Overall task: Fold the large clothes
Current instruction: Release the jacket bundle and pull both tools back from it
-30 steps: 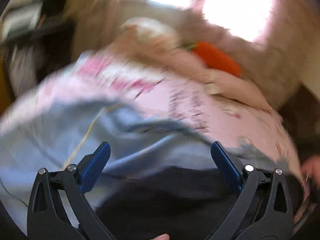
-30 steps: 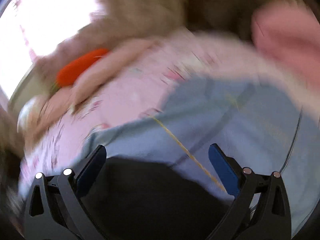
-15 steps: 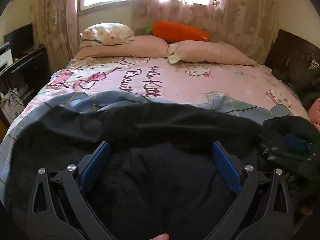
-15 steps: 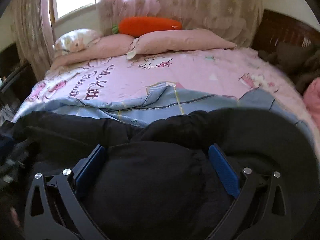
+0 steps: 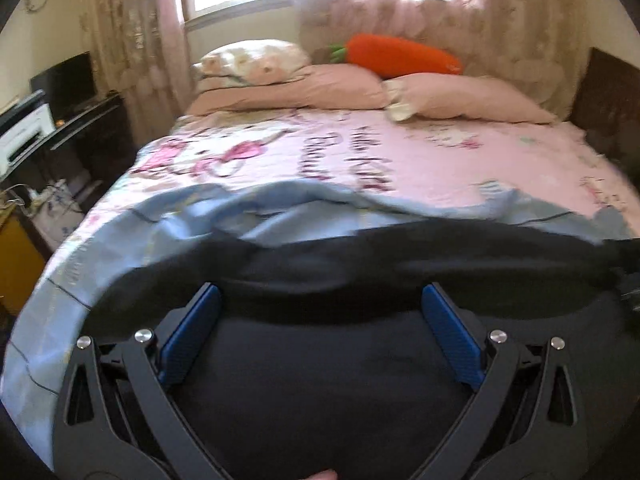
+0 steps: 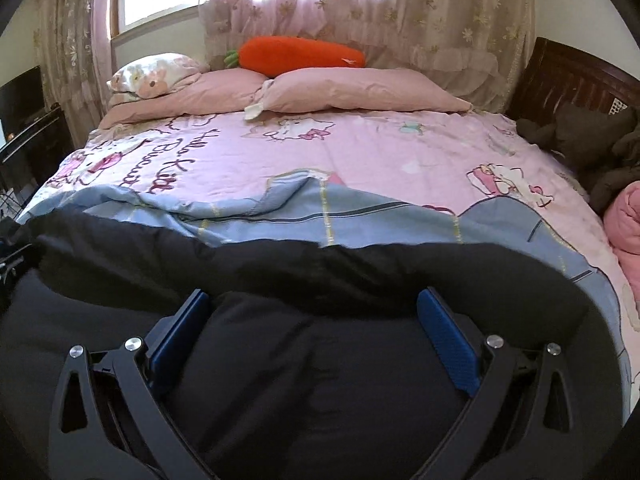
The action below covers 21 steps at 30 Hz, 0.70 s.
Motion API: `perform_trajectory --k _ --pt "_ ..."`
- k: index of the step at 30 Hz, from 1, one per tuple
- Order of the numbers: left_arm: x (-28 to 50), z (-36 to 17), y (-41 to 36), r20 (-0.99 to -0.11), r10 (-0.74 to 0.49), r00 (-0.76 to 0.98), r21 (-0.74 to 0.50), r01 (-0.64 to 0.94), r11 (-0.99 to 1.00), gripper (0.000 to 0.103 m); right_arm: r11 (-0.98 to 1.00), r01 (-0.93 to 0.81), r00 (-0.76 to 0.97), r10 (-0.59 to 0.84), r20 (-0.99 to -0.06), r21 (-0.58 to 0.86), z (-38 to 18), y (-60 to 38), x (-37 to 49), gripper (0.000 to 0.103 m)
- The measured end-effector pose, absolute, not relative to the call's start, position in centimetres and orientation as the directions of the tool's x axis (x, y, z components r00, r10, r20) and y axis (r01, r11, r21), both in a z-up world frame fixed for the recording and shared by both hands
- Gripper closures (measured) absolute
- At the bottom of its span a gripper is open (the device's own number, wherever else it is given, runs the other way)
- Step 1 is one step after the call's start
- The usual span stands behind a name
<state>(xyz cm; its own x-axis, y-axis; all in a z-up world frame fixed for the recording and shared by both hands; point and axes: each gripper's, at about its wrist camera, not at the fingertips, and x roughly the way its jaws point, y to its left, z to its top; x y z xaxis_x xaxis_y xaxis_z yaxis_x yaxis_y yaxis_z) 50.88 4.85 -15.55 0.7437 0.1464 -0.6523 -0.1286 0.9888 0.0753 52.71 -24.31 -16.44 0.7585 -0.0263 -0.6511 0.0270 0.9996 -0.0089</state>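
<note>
1. We see a large black padded garment [image 5: 320,380] lying across the near end of the bed, on top of a light blue checked blanket [image 5: 168,224] that covers the pink cartoon-print bedsheet [image 6: 360,160].
2. Our left gripper [image 5: 320,300] has its blue-padded fingers [image 5: 188,340] spread wide apart over the black fabric, clamping nothing.
3. Our right gripper [image 6: 312,304] is likewise wide open above the same garment [image 6: 320,360], its blue pads [image 6: 448,340] apart with cloth below them.
4. At the head of the bed we see two plain pink pillows [image 6: 352,90], a floral pillow [image 6: 156,70] and an orange carrot-shaped plush [image 6: 296,52] beneath the lace curtains [image 6: 420,20].
</note>
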Motion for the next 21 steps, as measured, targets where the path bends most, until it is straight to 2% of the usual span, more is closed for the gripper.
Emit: perform_trajectory --k 4,7,9,11,13,16,19,21 --pt "51.1 -16.1 6.9 -0.638 0.175 0.75 0.107 -0.138 0.985 0.002 0.999 0.037 0.763 -0.045 -0.645 -0.026 -16.3 -26.3 52.7 0.001" --pt "51.0 -16.3 8.6 -0.628 0.189 0.755 0.099 -0.164 0.982 0.002 0.991 0.132 0.764 -0.084 -0.64 0.027 -16.3 -29.8 52.4 0.001" --pt "50.9 -16.3 9.9 -0.628 0.197 0.753 0.068 -0.199 0.978 0.002 0.951 0.268 0.751 -0.107 -0.652 0.152 -16.9 -34.1 51.8 0.001" --pt "50.8 -16.7 11.0 -0.647 0.185 0.739 0.027 -0.22 0.975 0.002 0.889 0.333 0.749 -0.047 -0.661 0.314 -18.1 -37.4 50.9 0.001" --pt "50.4 -16.7 10.7 -0.645 0.21 0.735 0.057 -0.227 0.972 0.002 0.844 0.368 0.738 -0.009 -0.675 0.391 -19.1 -39.3 49.9 0.001" --pt "49.3 -16.3 9.6 -0.631 0.272 0.726 0.136 -0.242 0.961 0.002 0.873 0.387 0.701 -0.07 -0.71 0.296 -18.5 -38.4 48.5 0.001" --pt "47.0 -14.6 9.8 -0.646 0.246 0.723 0.098 -0.24 0.966 0.002 0.91 0.386 0.622 -0.136 -0.771 0.151 -16.8 -36.2 46.3 0.001" --pt "44.6 -13.0 10.1 -0.662 0.21 0.719 0.057 -0.232 0.971 0.002 0.933 0.339 0.622 -0.123 -0.774 0.124 -14.9 -35.0 43.3 0.001"
